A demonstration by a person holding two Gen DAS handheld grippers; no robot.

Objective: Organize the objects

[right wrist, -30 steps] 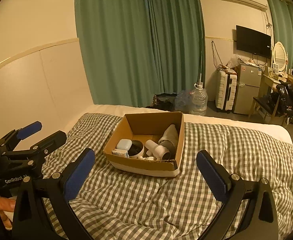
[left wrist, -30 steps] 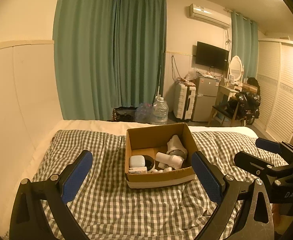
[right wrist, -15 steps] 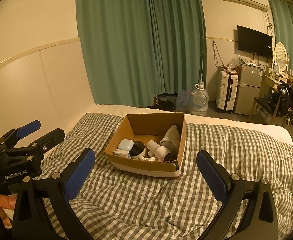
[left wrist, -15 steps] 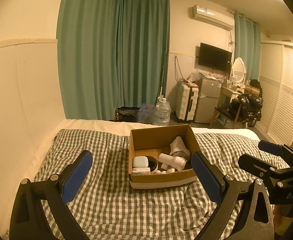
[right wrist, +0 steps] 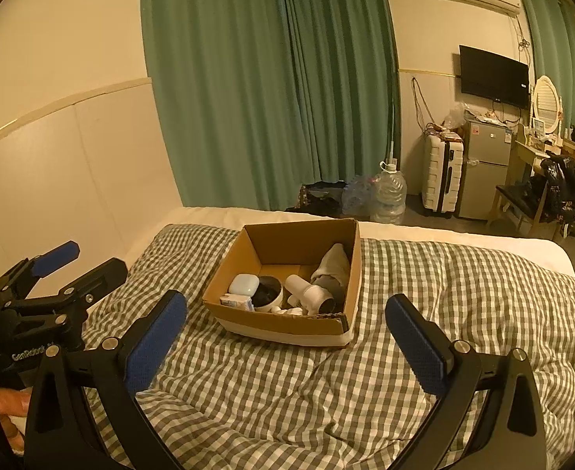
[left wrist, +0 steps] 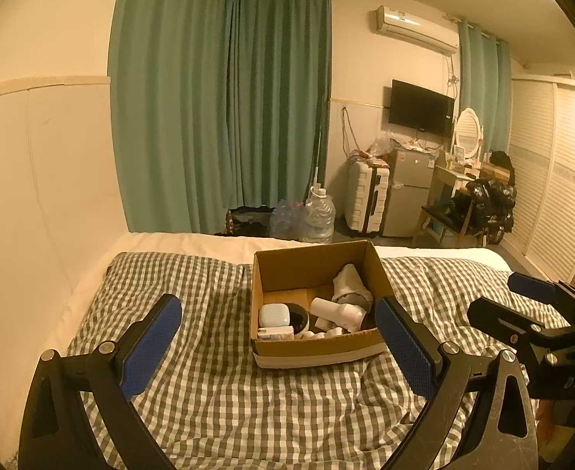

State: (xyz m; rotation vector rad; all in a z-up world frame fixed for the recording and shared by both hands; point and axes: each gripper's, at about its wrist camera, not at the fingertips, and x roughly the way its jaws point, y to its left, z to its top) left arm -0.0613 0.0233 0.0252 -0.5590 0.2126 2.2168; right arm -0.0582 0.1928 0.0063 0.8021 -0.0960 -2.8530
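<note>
Nearest, the left gripper [left wrist: 277, 331] and right gripper [right wrist: 285, 323] hover over the green-and-white checked quilt [right wrist: 424, 270] with jaws wide apart and empty; just beyond sits the open brown cardboard box [right wrist: 350, 258], holding a pale blue rounded case [right wrist: 244, 284], a white cylindrical bottle [right wrist: 307, 291] and a grey folded cloth [right wrist: 332, 266]. The soft quilt could let the box tilt if a jaw presses its rim; crowded contents risk a mis-grasp.
</note>
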